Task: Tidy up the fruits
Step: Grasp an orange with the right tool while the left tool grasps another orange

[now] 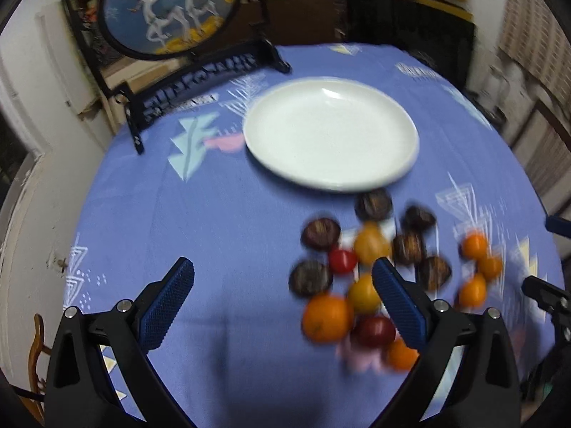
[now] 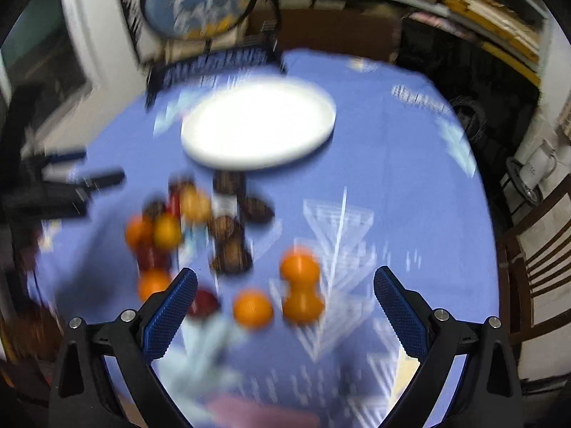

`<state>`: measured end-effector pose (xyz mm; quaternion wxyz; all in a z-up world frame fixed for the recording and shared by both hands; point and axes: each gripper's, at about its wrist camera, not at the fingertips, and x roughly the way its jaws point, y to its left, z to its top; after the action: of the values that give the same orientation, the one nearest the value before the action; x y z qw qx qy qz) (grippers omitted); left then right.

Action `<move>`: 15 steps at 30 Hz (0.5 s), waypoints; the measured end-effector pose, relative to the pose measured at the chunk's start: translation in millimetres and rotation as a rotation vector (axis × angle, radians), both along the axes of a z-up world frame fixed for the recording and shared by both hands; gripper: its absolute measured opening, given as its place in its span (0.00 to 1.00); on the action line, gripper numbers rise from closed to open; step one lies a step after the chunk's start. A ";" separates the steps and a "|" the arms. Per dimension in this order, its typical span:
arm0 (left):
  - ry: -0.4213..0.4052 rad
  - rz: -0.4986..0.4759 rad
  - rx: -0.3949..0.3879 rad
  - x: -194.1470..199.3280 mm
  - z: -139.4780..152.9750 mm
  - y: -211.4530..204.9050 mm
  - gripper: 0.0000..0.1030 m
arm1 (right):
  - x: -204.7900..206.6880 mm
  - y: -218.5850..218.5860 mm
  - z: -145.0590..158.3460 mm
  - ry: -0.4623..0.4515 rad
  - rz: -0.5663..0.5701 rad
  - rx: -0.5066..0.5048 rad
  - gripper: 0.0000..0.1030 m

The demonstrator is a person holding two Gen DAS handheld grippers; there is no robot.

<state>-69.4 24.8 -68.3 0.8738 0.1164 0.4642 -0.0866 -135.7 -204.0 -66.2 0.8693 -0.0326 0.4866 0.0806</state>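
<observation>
Blue patterned tablecloth (image 1: 221, 214) covers the table; at its far left edge stands a round painted screen (image 1: 167, 7) on a dark stand. Left gripper (image 1: 283, 297) hovers spread wide, holding nothing. White plate (image 1: 332, 132) lies bare at centre. Near it, a blurred cluster of dark brown fruits (image 1: 321, 233), red ones (image 1: 342, 260) and oranges (image 1: 325, 317); kinds uncertain. Right gripper (image 2: 285, 303), likewise wide and unladen, hangs above three oranges (image 2: 299, 267), heavily motion-blurred.

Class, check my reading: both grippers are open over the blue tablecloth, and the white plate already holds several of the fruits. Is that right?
Not quite. The white plate holds nothing; the fruits all lie on the blue tablecloth in front of it, as the left wrist view shows. The rest stands.
</observation>
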 end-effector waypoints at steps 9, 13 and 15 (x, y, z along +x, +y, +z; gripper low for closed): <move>0.161 -0.198 -0.067 -57.1 -30.9 -13.3 0.95 | -19.8 -5.8 -56.0 0.112 0.036 -0.079 0.96; 0.205 -0.236 -0.068 -65.9 -45.8 -31.9 0.95 | -7.8 -1.0 -63.4 0.099 0.080 -0.150 0.96; 0.211 -0.242 -0.061 -66.8 -52.4 -41.0 0.95 | -1.7 0.7 -65.7 0.106 0.105 -0.169 0.96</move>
<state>-136.2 -16.1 -120.8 0.8064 0.1350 0.5333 -0.2171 -137.4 -203.3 -131.9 0.8311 -0.1269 0.5345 0.0864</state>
